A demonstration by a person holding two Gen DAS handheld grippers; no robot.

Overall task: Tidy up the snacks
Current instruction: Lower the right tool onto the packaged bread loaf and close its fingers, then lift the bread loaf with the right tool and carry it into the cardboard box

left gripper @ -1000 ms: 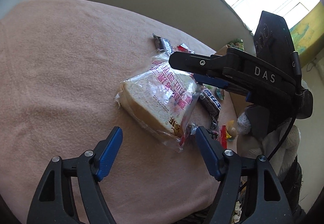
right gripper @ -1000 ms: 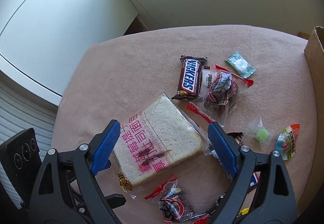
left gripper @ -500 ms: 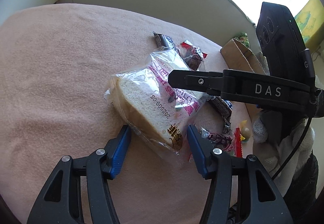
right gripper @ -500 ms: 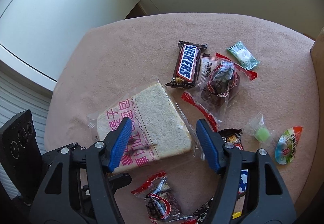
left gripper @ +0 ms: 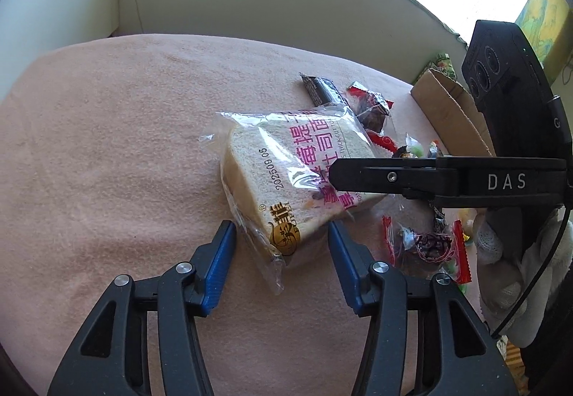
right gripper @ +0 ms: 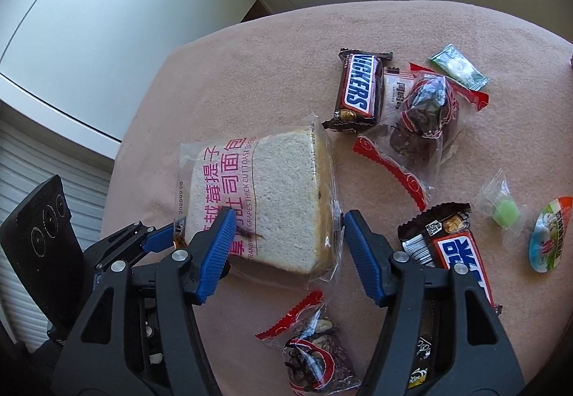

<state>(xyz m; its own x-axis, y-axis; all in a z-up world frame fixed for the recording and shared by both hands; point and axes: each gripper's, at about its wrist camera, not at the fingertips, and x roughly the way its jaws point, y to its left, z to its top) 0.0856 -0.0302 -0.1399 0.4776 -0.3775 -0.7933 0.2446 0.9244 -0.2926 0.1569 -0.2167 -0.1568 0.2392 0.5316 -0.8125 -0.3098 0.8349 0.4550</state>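
Bread (left gripper: 286, 177) in its clear wrapper lies on the pink-covered table (left gripper: 107, 145), with both tools closing in. Left tool (left gripper: 283, 261) brackets its near corner; whether the pads press, I cannot tell. Right tool (right gripper: 288, 252) straddles its edge, likewise unclear. Snickers bar (right gripper: 358, 88) lies beyond.

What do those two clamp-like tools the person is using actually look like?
Each is a black plastic frame with silver screws and two ribbed blue finger pads: left gripper, right gripper. The right one carries white "DAS" lettering, a black camera box and a thin black cable. A white knitted glove covers the hand.
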